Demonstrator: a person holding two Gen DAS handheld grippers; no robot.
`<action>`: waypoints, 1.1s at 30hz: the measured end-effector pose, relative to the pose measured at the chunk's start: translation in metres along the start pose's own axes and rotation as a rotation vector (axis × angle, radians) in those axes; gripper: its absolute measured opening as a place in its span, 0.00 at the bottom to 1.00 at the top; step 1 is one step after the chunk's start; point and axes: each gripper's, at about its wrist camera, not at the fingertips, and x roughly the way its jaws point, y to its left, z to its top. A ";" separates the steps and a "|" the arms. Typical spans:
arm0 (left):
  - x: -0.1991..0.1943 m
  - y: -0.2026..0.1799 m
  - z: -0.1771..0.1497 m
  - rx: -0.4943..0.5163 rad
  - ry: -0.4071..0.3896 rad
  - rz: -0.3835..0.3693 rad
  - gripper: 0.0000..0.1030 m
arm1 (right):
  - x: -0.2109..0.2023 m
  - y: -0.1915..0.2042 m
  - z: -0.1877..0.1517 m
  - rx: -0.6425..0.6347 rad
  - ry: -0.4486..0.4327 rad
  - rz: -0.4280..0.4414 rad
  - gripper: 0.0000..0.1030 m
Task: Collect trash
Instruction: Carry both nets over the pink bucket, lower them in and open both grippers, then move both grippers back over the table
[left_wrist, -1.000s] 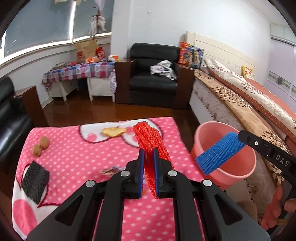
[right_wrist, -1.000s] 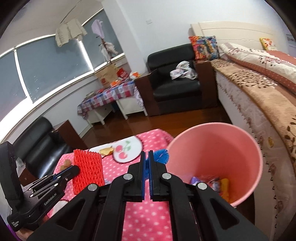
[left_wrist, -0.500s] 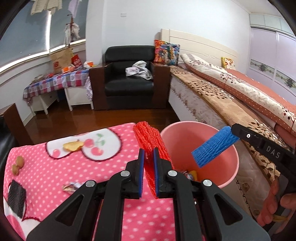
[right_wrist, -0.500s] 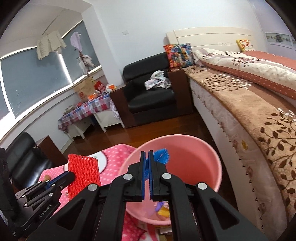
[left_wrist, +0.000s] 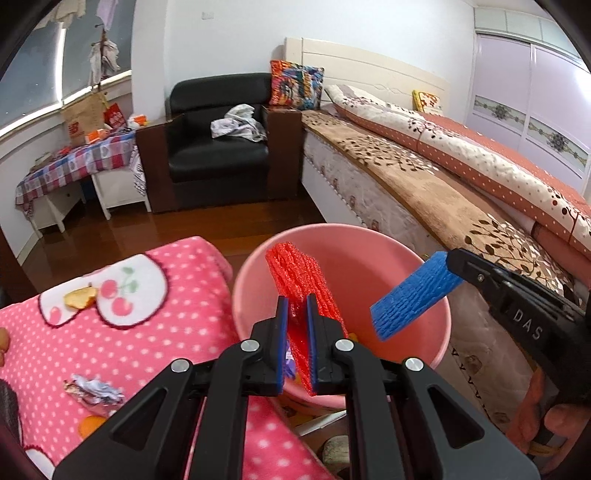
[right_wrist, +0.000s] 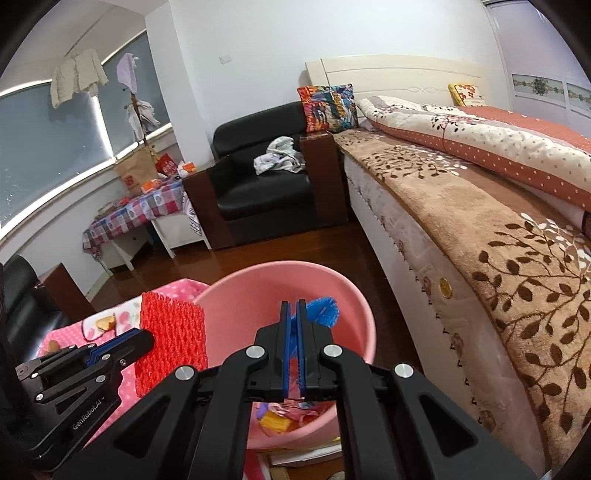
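My left gripper (left_wrist: 296, 306) is shut on a red foam net (left_wrist: 299, 273) and holds it over the pink bucket (left_wrist: 439, 350). My right gripper (right_wrist: 293, 310) is shut on a blue foam net (right_wrist: 325, 308), also above the pink bucket (right_wrist: 354, 299). In the right wrist view the red foam net (right_wrist: 170, 339) hangs at the bucket's left rim. In the left wrist view the blue foam net (left_wrist: 413, 295) sits over the bucket's right rim. Wrappers lie at the bucket's bottom (right_wrist: 280, 417).
A pink dotted blanket (left_wrist: 147, 332) to the left carries an orange peel (left_wrist: 79, 297) and a crumpled foil wrapper (left_wrist: 92, 391). A bed (left_wrist: 443, 192) runs along the right. A black armchair (left_wrist: 218, 147) and a checked table (left_wrist: 74, 162) stand behind.
Both grippers have moved right from the blanket to above the bucket, still holding their foam nets. The red net is now over the bucket opening.
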 end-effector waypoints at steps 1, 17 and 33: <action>0.003 -0.003 0.000 0.003 0.004 -0.006 0.09 | 0.002 -0.002 -0.001 -0.001 0.005 -0.007 0.03; 0.028 -0.014 -0.006 0.022 0.054 -0.035 0.09 | 0.022 -0.003 -0.013 -0.024 0.072 -0.008 0.04; 0.025 -0.001 -0.007 -0.053 0.085 -0.068 0.34 | 0.019 0.005 -0.020 -0.038 0.098 0.022 0.40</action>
